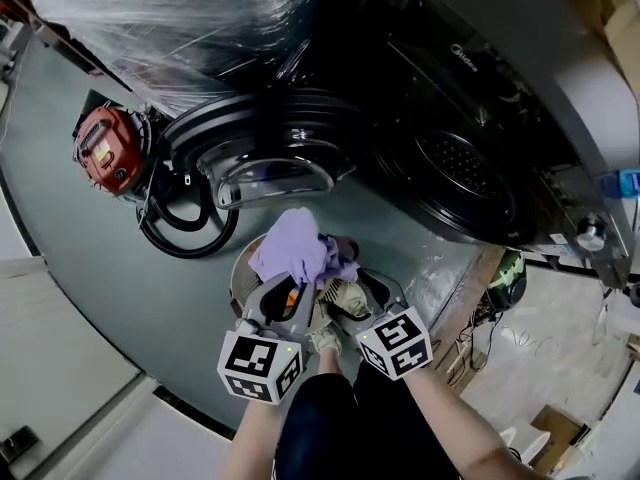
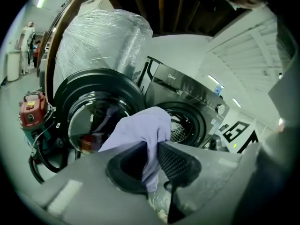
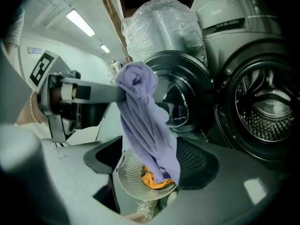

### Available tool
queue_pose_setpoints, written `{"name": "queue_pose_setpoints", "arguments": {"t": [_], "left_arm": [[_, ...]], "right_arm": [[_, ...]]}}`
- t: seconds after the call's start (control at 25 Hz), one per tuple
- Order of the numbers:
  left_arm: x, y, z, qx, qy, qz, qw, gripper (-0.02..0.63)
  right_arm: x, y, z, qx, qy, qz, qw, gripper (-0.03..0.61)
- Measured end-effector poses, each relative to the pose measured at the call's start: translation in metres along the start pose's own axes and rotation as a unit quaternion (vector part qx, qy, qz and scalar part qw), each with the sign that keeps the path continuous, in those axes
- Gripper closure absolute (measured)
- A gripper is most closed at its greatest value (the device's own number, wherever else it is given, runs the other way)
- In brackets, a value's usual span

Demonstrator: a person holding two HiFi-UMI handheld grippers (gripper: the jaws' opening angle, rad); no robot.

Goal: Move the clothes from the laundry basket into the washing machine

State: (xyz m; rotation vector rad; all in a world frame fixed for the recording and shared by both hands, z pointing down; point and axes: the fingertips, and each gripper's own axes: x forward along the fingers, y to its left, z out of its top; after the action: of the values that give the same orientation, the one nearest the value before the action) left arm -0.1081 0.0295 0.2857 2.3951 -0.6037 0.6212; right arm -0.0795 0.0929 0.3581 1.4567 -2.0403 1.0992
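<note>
Head view: red canister vacuum [image 1: 105, 150] and open round black door [image 1: 262, 138] stood left of black front-loading washing machine [image 1: 470, 168]. Lavender cloth [image 1: 292, 248] hung above white slotted laundry basket [image 1: 240, 278].

Left gripper view: left gripper [image 2: 150, 159] jaws clamped the cloth.

Right gripper view: right gripper [image 3: 150, 165] jaws stood apart, pressing nothing. Cloth's long axis ran vertically, tail toward basket.

left gripper [image 1: 289, 286], right gripper [image 1: 349, 292] — grey, black-white marker cubes [image 1: 262, 366] | trousers [image 1: 320, 430] dark | sneaker [image 1: 325, 340] white

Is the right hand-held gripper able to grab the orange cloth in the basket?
Probably not cleanly. The right hand-held gripper is open above the basket, but the purple cloth, held by the left hand-held gripper, hangs between its jaws and covers part of the orange cloth.
</note>
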Motion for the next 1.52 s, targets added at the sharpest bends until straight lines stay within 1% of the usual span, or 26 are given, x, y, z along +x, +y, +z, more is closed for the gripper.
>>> {"name": "queue_pose_setpoints", "arguments": {"t": [0.08,0.16,0.28,0.4,0.52,0.64,0.72,0.76,0.8,0.92,1.12,1.24,1.4,1.52], "left_arm": [[-0.005,-0.017,0.018,-0.006,-0.010,-0.021,0.9997,0.537],[-0.009,-0.032,0.034,-0.007,-0.020,-0.041,0.9989,0.537],[-0.014,-0.051,0.056,-0.014,-0.034,-0.069,0.9970,0.537],[-0.019,-0.073,0.075,-0.017,-0.043,-0.102,0.9937,0.538],[-0.024,-0.097,0.093,-0.011,-0.046,-0.131,0.9903,0.538],[-0.028,-0.118,0.109,-0.014,-0.057,-0.155,0.9862,0.538],[-0.030,-0.128,0.117,-0.012,-0.064,-0.167,0.9837,0.538],[-0.031,-0.132,0.120,-0.010,-0.067,-0.172,0.9828,0.538],[-0.031,-0.135,0.121,-0.009,-0.068,-0.176,0.9819,0.538],[-0.031,-0.139,0.122,-0.011,-0.067,-0.183,0.9808,0.538],[-0.027,-0.143,0.118,-0.010,-0.064,-0.180,0.9815,0.538],[-0.019,-0.143,0.115,-0.013,-0.063,-0.172,0.9830,0.538],[-0.002,-0.137,0.107,-0.021,-0.051,-0.159,0.9858,0.537],[0.012,-0.132,0.098,-0.019,-0.040,-0.152,0.9873,0.537]], "right_arm": [[-0.006,-0.003,0.002,0.004,-0.001,-0.014,1.000,0.164],[-0.013,-0.007,0.007,0.006,-0.011,-0.031,0.999,0.150],[-0.023,-0.008,0.014,0.012,-0.024,-0.043,0.999,0.124],[-0.029,-0.010,0.011,0.014,-0.025,-0.063,0.998,0.089],[-0.034,-0.020,0.006,0.024,-0.030,-0.114,0.993,0.078],[-0.042,-0.033,0.007,0.037,-0.046,-0.168,0.984,0.075],[-0.048,-0.041,0.010,0.048,-0.061,-0.196,0.978,0.081],[-0.051,-0.045,0.009,0.054,-0.068,-0.206,0.975,0.109],[-0.054,-0.048,0.007,0.059,-0.073,-0.215,0.972,0.150],[-0.062,-0.058,0.001,0.067,-0.081,-0.228,0.968,0.303],[-0.075,-0.068,-0.004,0.078,-0.086,-0.213,0.970,0.535],[-0.083,-0.072,-0.008,0.092,-0.092,-0.194,0.972,0.545],[-0.096,-0.083,-0.010,0.099,-0.097,-0.187,0.972,0.545],[-0.102,-0.093,-0.010,0.116,-0.112,-0.180,0.970,0.545]]}}
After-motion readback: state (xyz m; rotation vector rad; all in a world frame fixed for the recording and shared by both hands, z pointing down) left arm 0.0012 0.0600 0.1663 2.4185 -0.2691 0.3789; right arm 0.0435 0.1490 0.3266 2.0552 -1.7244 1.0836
